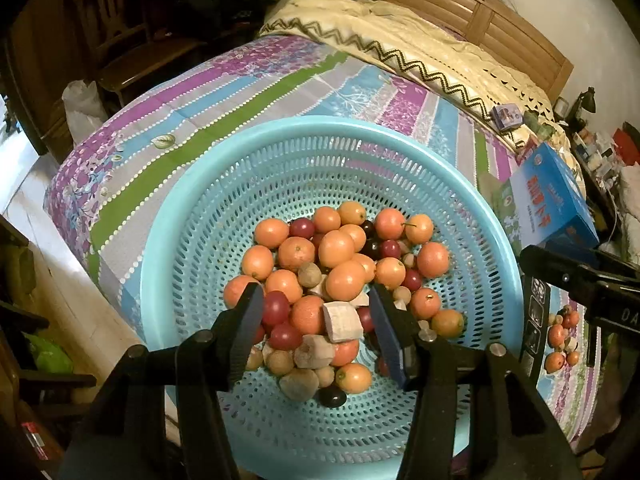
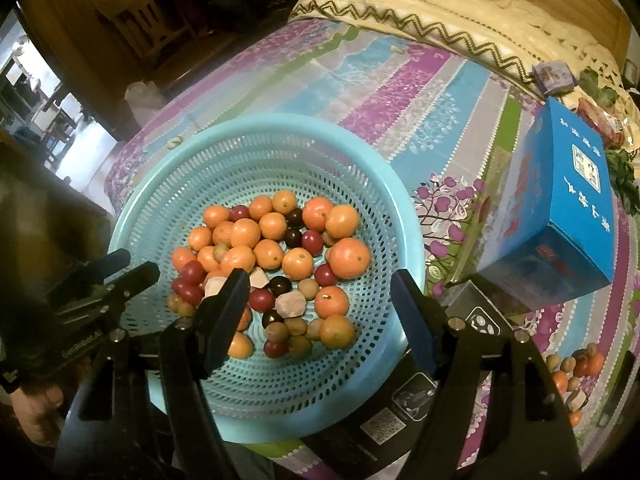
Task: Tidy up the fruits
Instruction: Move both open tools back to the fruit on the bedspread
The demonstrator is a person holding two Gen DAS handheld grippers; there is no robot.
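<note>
Fruits (image 2: 272, 256) heaped in 1 blue basket (image 2: 224, 148), 2 claws above, 1 blue box (image 2: 560, 216)

The bed's striped sheet (image 1: 224, 112) carries a turquoise basket (image 1: 280, 128), blue box (image 1: 552, 196), cream quilt (image 1: 400, 32).

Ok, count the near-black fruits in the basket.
4 near-black fruits: that one at the pile's far side, one right beside it, one mid-pile, one nearer the camera. Others may lie buried.

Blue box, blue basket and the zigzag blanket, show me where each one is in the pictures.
blue box (image 2: 560, 216), right wrist view, on its top face.
blue basket (image 1: 224, 216), left wrist view, on the bare perforated wall left of the fruit.
zigzag blanket (image 1: 400, 36), left wrist view, on the cream fabric above the zigzag trim.
</note>
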